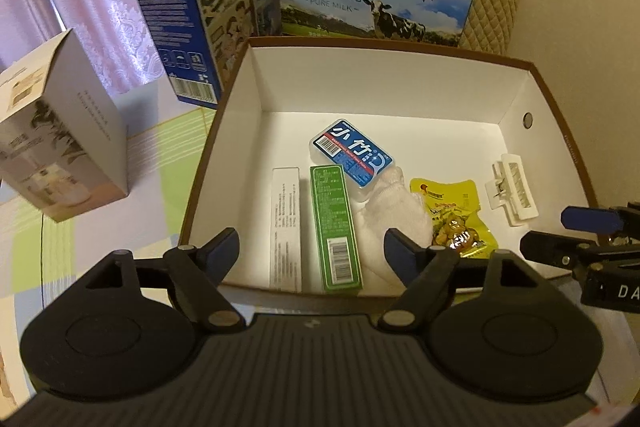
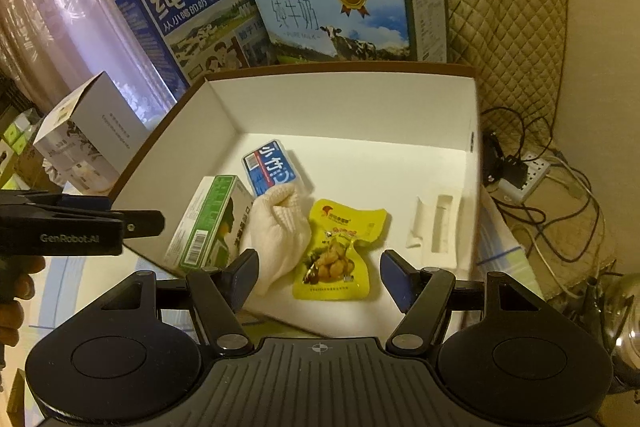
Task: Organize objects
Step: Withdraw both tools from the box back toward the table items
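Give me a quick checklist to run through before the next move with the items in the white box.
1. Left claw open and holding nothing: ok.
2. Right claw open and holding nothing: ok.
3. Green carton, blue floss case, white glove, yellow snack pouch and white hair clip all inside the white box: ok.
4. Items lying apart for a clean grasp: not ok; the glove touches the carton, and the floss case rests partly on the glove.
5. Hair clip clear of neighbours: ok, it lies alone near the box's right wall.
6. Which item goes next, and where: cannot tell.
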The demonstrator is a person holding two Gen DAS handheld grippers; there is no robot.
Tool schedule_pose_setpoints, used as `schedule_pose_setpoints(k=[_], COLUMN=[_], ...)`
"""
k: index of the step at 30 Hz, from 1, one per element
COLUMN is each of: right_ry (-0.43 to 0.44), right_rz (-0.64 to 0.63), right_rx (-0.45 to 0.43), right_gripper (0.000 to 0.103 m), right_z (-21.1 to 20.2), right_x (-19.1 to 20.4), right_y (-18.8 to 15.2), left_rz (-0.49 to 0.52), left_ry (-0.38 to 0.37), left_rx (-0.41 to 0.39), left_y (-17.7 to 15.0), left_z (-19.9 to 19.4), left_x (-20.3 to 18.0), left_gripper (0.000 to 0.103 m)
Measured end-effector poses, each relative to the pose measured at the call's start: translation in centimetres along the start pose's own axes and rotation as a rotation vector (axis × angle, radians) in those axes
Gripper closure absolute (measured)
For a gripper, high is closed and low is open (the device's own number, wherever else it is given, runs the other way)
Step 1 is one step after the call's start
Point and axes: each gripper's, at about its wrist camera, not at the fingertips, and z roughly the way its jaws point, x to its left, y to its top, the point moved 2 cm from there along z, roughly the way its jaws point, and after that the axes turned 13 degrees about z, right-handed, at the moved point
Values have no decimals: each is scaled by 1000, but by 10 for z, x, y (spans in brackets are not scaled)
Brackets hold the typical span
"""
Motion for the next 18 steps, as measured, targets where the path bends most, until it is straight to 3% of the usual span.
schedule_pose_setpoints(k=[18], right_ry=[-8], right_rz=[-30], right_rx=[-17], right_gripper=[38], right_z=[-50], right_x=[9], right_y=[-34], left_rz=[-84], left_ry=[31], left_rx=[-31], left_y=[-50], left_z=[-67], left_x=[-1], left_gripper=[25])
